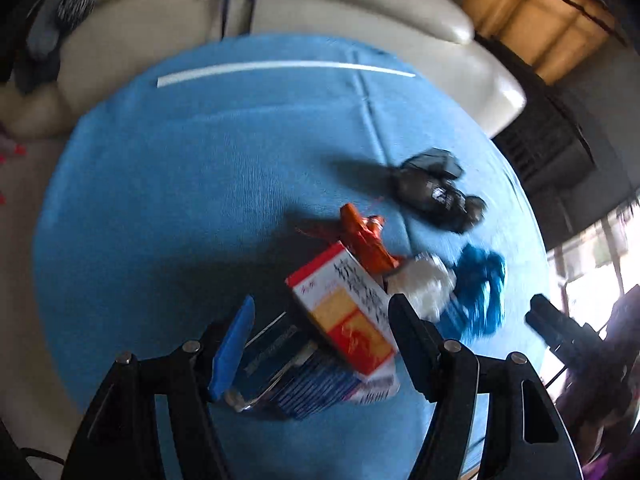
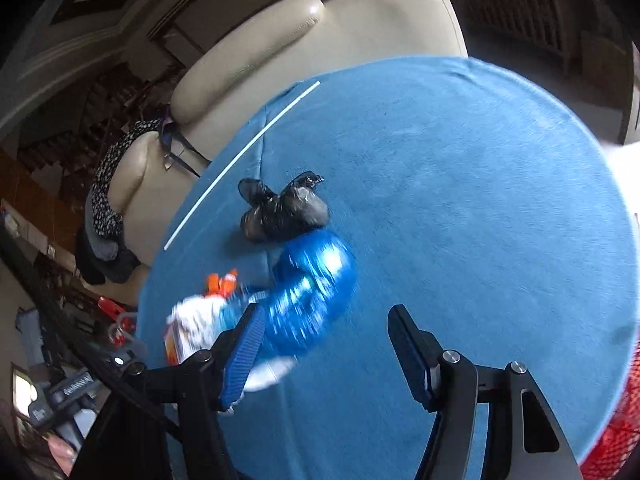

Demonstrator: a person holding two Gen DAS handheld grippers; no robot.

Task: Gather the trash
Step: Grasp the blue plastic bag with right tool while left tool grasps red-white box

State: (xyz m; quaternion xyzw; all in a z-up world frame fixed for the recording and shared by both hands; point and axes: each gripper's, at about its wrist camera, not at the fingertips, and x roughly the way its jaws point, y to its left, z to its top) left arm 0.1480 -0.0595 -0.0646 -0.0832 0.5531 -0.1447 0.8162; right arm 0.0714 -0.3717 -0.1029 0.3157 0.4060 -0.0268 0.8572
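Observation:
A pile of trash lies on the round blue table. In the left wrist view, a red, yellow and white box rests on a dark blue packet, between the spread fingers of my left gripper. Its pads are not pressing on the box. Beyond lie an orange wrapper, a white paper wad, a crumpled blue wrapper and a black bag. My right gripper is open over bare cloth, with the blue wrapper at its left fingertip and the black bag further off.
A thin white strip lies near the table's far edge. A cream sofa with dark clothes on it stands behind the table. Something of red mesh shows at the lower right edge. The right half of the table is bare.

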